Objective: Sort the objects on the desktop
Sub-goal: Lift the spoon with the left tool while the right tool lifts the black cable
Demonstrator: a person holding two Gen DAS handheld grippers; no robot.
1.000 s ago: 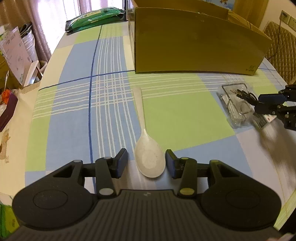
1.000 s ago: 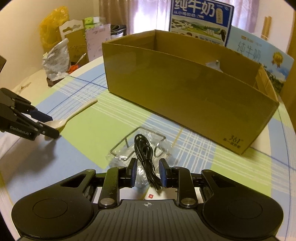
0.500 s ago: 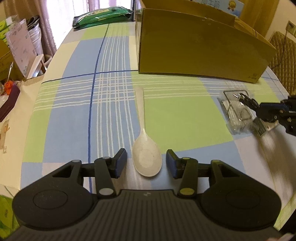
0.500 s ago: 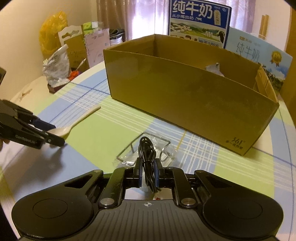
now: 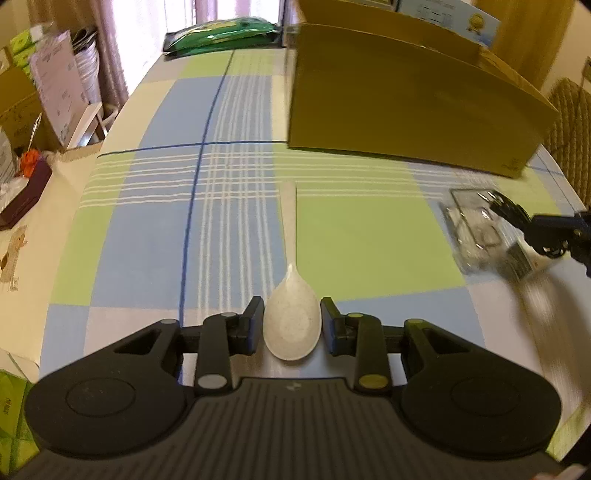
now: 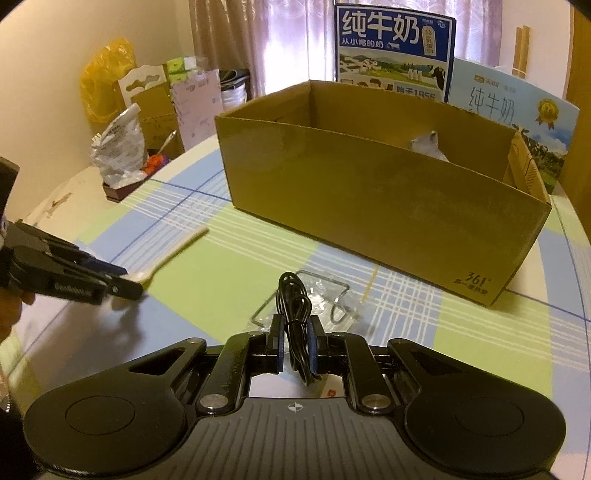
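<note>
A white spoon lies on the checked tablecloth with its handle pointing at the cardboard box. My left gripper has its fingers against both sides of the spoon's bowl. From the right wrist view the left gripper sits low on the table, and the spoon handle sticks out past it. My right gripper is shut on a coiled black cable, above a clear plastic packet. The open box stands just beyond.
A green packet lies at the table's far end. Milk cartons stand behind the box. A foil bag, paper bags and small boxes crowd the left edge. A wicker chair is at the right.
My left gripper's fingers have closed in from a wide gap onto the spoon's bowl. My right gripper shut on the black cable and the cable now stands a little higher above the packet.
</note>
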